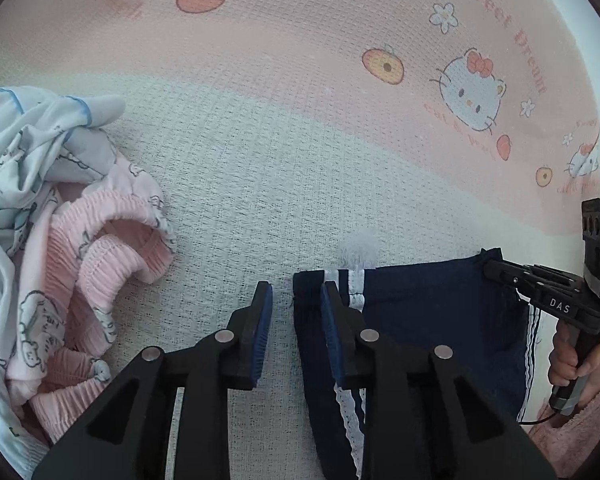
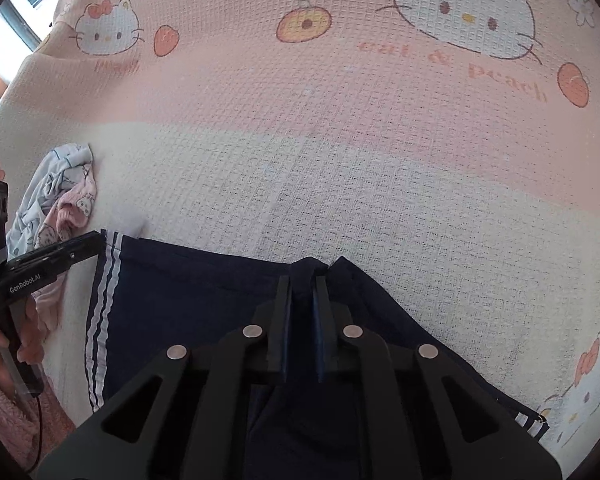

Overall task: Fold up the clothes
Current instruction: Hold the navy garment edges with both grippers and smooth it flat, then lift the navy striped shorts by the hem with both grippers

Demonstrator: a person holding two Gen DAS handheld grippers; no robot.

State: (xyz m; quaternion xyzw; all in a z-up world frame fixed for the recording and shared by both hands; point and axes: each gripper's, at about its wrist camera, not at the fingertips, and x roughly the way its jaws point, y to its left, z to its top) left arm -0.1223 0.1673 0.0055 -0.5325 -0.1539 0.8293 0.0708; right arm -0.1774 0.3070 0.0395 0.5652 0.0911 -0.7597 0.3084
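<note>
Pink cartoon-print blanket (image 1: 300, 140) bears navy shorts (image 1: 440, 312); left gripper (image 1: 296, 300) gapes at lower centre over their striped edge, right gripper (image 2: 303, 284) pinches their top hem.

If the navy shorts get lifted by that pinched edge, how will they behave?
The navy shorts will probably drape limply: the thin cloth already puckers between the right tongs. Likely light. The white-striped side may sag, since the left tongs look open.
</note>
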